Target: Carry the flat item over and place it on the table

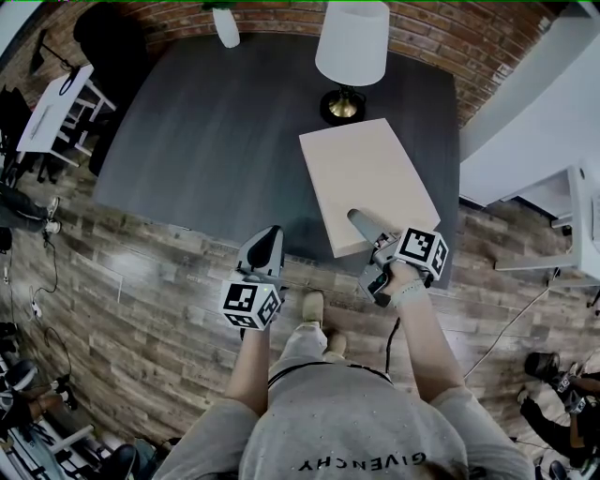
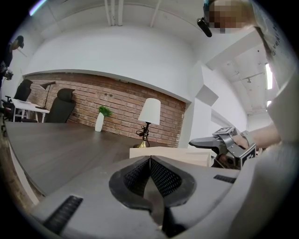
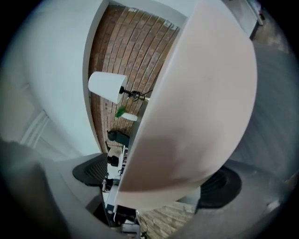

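Note:
A flat beige board (image 1: 366,178) lies on the right side of the dark table (image 1: 216,131), its near edge sticking out past the table's front edge. My right gripper (image 1: 361,225) straddles that near edge, one jaw lying over the board and the other hidden below. In the right gripper view the board (image 3: 201,93) fills the space between the wide-apart jaws of my right gripper (image 3: 154,177), and one pad stands clear of it. My left gripper (image 1: 267,246) hangs shut and empty by the table's front edge, left of the board (image 2: 170,154).
A lamp with a white shade (image 1: 349,56) stands just behind the board. A white vase (image 1: 226,26) is at the table's far edge by the brick wall. A white desk (image 1: 52,108) and dark chairs are off to the left. A white wall rises on the right.

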The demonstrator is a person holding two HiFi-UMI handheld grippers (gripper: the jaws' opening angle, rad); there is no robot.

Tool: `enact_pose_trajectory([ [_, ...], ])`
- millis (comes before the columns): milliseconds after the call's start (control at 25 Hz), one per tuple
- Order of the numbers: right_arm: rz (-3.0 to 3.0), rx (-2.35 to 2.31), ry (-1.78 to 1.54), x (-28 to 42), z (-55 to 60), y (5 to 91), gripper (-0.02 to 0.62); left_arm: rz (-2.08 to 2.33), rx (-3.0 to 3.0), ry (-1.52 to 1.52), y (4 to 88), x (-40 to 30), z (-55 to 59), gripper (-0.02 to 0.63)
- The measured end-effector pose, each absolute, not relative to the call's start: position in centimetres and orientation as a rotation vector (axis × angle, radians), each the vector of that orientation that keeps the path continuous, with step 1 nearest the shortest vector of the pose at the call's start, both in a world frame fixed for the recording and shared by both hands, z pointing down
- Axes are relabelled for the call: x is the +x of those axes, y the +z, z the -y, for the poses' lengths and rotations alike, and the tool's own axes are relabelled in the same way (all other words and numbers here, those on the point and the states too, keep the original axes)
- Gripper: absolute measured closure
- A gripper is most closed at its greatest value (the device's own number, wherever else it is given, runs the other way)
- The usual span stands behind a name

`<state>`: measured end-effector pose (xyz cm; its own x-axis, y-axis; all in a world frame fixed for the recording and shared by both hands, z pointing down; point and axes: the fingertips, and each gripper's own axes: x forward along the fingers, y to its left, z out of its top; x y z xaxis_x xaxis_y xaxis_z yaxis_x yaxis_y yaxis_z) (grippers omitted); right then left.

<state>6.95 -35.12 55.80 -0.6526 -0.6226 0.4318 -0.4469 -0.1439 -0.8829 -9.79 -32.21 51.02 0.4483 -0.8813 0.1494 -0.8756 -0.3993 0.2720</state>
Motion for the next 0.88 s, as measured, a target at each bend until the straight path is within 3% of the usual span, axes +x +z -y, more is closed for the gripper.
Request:
enact_pose_trajectory([
  [880, -2.724, -0.971, -1.909, 3.4, 29.6, 57.4, 0.026, 1.495, 2.359, -0.069, 51.0, -9.8, 31.8, 0.607],
])
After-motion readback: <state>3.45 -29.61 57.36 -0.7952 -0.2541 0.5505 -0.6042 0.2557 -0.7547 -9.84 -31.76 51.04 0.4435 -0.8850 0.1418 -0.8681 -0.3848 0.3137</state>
